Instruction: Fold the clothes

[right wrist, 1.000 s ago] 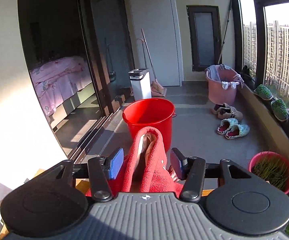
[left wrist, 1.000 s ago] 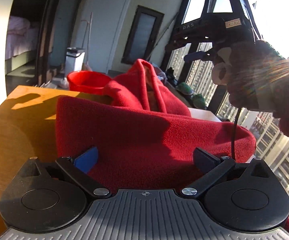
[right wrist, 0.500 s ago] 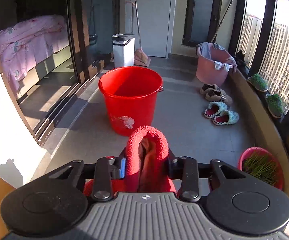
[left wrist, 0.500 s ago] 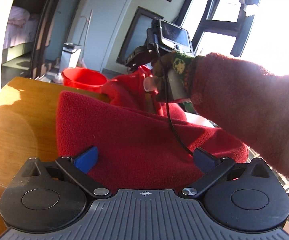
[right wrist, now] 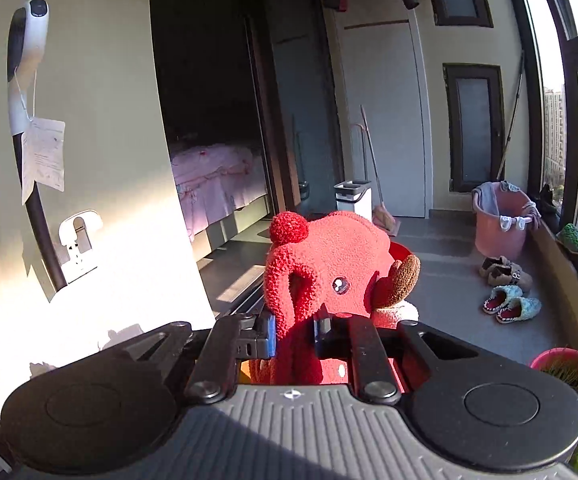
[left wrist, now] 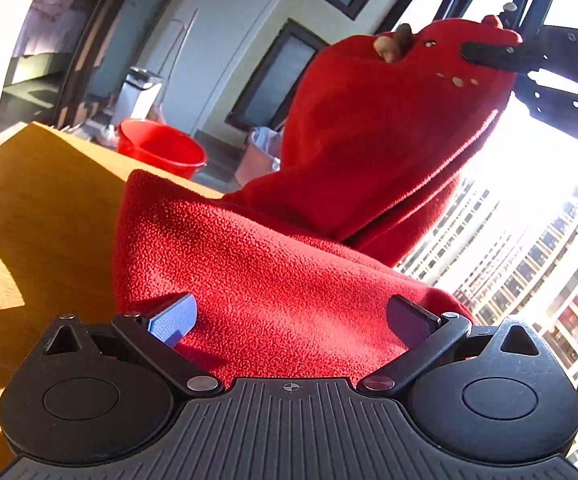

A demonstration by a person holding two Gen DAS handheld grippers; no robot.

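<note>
Red fleece garment [left wrist: 289, 280] lies partly on the wooden table [left wrist: 41, 208] and partly up in the air. Your right tongs [right wrist: 295, 330] are nearly closed and are closing a bit more, and they pinch a fold of the fleece between the blue pads [right wrist: 270, 334]. That end has a little round bobble [right wrist: 288, 229], a white button [right wrist: 340, 285] and a brown ear-like bit [right wrist: 407, 272] on it. In the left view you hold that end high, far off to the right, near the bright window [left wrist: 529, 208].

Your left tongs [left wrist: 289, 320] stand wide. The near end of the fleece sits between the two pads [left wrist: 173, 320] and fills the gap. I cannot tell if they press on it.

Far away on the floor stands a red bucket [left wrist: 161, 148].
</note>
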